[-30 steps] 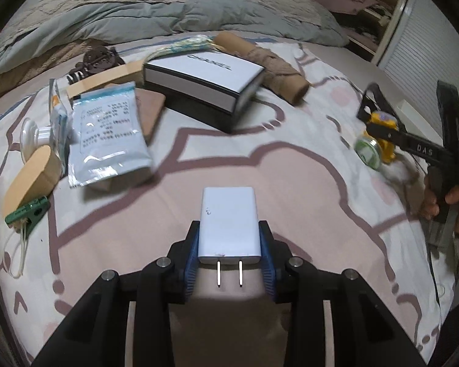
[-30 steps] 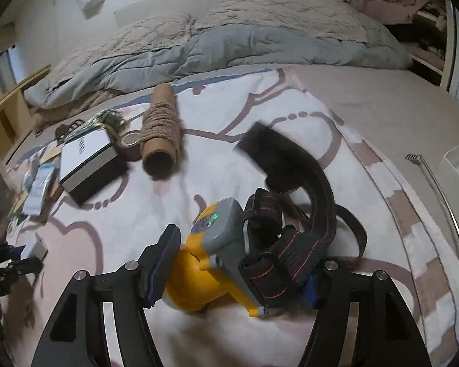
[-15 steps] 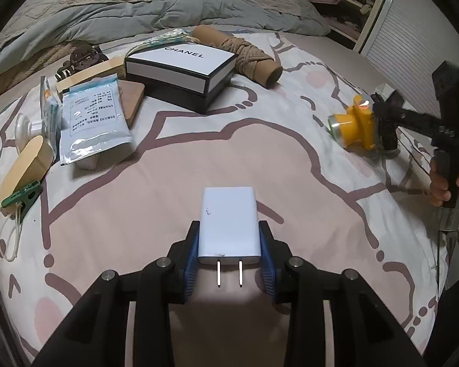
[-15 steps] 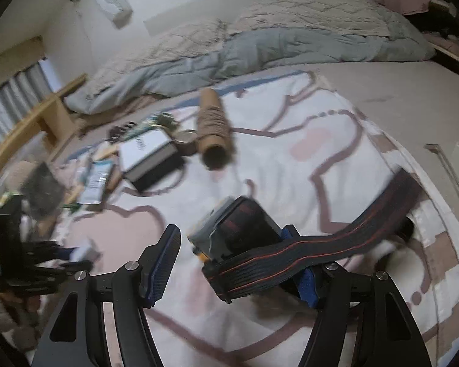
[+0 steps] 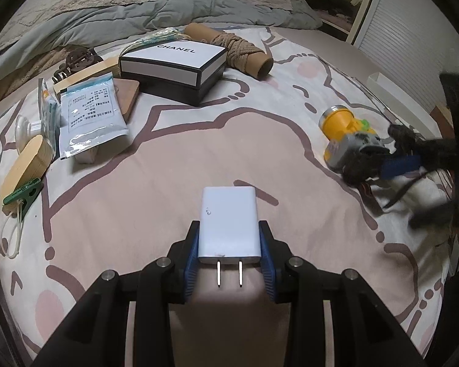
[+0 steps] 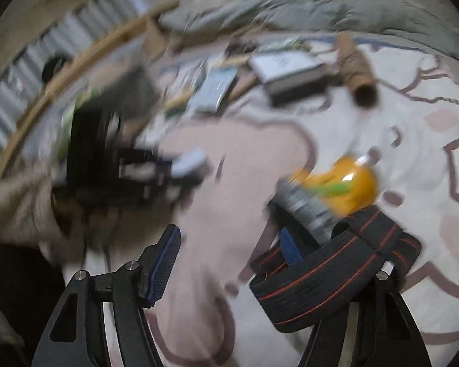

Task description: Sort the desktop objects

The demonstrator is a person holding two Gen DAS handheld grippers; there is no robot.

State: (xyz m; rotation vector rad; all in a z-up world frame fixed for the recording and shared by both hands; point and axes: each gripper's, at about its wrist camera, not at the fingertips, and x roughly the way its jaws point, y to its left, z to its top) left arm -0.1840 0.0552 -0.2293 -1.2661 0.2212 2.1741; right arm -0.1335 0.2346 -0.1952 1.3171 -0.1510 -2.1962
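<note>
Left wrist view: left claw (image 5: 228, 263) clamped on the white charger (image 5: 228, 223), blue pads on its two long sides, prongs pointing back at the camera. Charger's long axis runs straight ahead along the fingers. It hangs over the pink patch of the bed (image 5: 131, 214), not touching it as far as I can tell.

Ahead and to the left, well apart from the claw: the pile. White-and-black box (image 5: 174, 67), twine-wrapped tube (image 5: 244, 52) just behind it, silver pouch (image 5: 91, 119), wooden block (image 5: 127, 94), green clip (image 5: 23, 191) nearest the left edge. So any drop beside that pile lies forward-left of the charger, and the left claw is the nearer one to it.

To the right, near: yellow headlamp (image 5: 339, 128) with its strap (image 5: 401, 165), blurred.

Right wrist view: heavy motion blur. Right claw (image 6: 229, 250) stands wide; the left pad is bare. The strap (image 6: 327, 284) is looped over the right finger, and the headlamp (image 6: 345, 189) hangs or lies just beyond, forward-right. Cannot tell whether it rests on the bed or swings free.

Judgement: the headlamp is held only by the hooked strap, not pinched, and could slip off.
</note>
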